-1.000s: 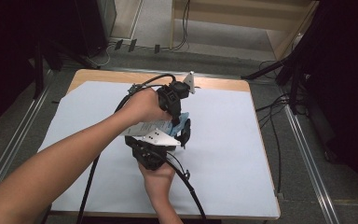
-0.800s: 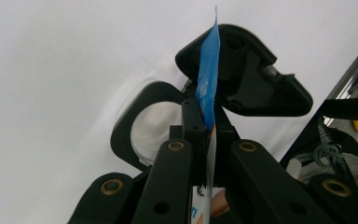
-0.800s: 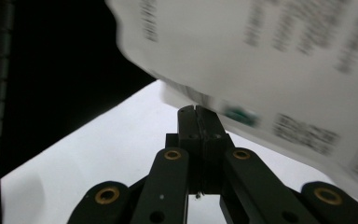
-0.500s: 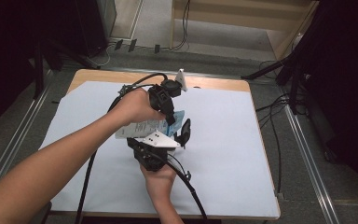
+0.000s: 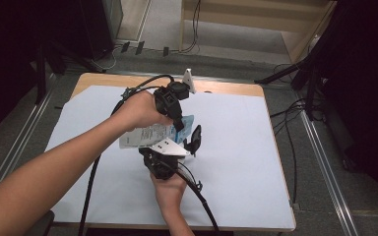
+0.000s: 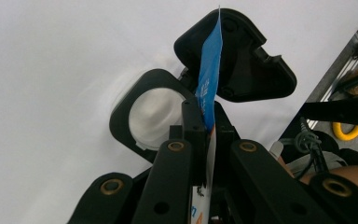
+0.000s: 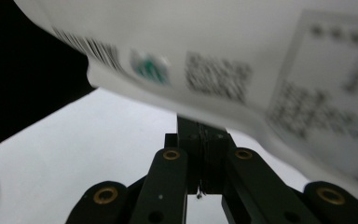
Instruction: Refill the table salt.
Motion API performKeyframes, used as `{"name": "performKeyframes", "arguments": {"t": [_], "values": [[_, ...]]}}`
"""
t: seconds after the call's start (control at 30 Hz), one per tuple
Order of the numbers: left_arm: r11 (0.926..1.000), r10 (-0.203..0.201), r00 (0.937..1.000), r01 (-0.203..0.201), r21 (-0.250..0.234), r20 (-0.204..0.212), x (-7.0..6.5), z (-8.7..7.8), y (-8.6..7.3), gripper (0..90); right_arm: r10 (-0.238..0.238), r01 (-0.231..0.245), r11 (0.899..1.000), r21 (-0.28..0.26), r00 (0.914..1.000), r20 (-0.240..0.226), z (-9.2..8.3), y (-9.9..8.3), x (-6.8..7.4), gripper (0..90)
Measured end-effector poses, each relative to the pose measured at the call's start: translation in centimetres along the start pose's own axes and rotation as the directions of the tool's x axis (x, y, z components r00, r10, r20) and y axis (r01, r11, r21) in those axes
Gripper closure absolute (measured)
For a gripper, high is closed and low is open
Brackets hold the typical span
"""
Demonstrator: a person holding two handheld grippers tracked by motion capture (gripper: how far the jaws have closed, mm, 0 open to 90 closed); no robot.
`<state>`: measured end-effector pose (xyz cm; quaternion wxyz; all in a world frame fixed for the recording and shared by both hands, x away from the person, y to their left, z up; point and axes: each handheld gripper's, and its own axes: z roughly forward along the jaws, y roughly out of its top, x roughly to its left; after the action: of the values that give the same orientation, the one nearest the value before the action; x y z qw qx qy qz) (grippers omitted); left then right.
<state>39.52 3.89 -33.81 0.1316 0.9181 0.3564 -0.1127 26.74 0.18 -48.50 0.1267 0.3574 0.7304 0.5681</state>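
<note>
A flat packet (image 5: 147, 133), white with print and a blue end, is held just above the white table cover (image 5: 241, 152) at mid table. My left gripper (image 5: 179, 124) comes down on it from behind and is shut on the blue edge. The left gripper view shows that edge (image 6: 209, 79) standing upright between the closed jaws (image 6: 203, 116). My right gripper (image 5: 170, 143) reaches up from the near side, under the packet. In the right gripper view its jaws (image 7: 200, 126) are pressed together at the packet's lower edge (image 7: 242, 60). The printed white face hides their tips.
A black piece with a ring and a three-cornered flap (image 5: 195, 139) sits just right of the packet, and in the left gripper view (image 6: 242, 60) it lies right behind the jaws. Cables trail from both grippers toward the near edge. Dark stands and cables flank the table.
My left gripper has shifted a little to the left, and more of the packet now shows between the two hands. The right hand has stayed put.
</note>
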Motion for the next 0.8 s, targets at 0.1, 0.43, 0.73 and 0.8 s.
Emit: {"name": "performKeyframes", "arguments": {"t": [0.1, 0.43, 0.73, 0.8], "values": [[0.9997, 0.001, 1.0, -0.001, 0.022, 0.003, -0.2, 0.4, 0.3, 90.0, -0.002, 0.002, 1.0, -0.021, 1.0, -0.008, -0.2, 0.3, 0.2, 90.0], [0.9988, -0.012, 0.9994, 0.013, 0.047, -0.031, -0.9, 1.1, 1.3, 90.0, 0.013, -0.014, 0.999, -0.049, 0.9996, -0.025, -0.5, 0.8, 0.1, 90.0], [0.9952, 0.013, 0.9953, -0.004, 0.098, -0.096, -1.8, 1.7, 2.0, 90.0, 0.023, -0.025, 0.998, -0.056, 0.9993, -0.028, -0.6, 0.9, 0.1, 89.9], [0.9946, 0.014, 0.9945, -0.003, 0.104, -0.104, -1.9, 1.9, 2.1, 90.0, 0.023, -0.025, 0.998, -0.055, 0.9993, -0.03, -0.6, 0.9, 0.1, 89.9]]}}
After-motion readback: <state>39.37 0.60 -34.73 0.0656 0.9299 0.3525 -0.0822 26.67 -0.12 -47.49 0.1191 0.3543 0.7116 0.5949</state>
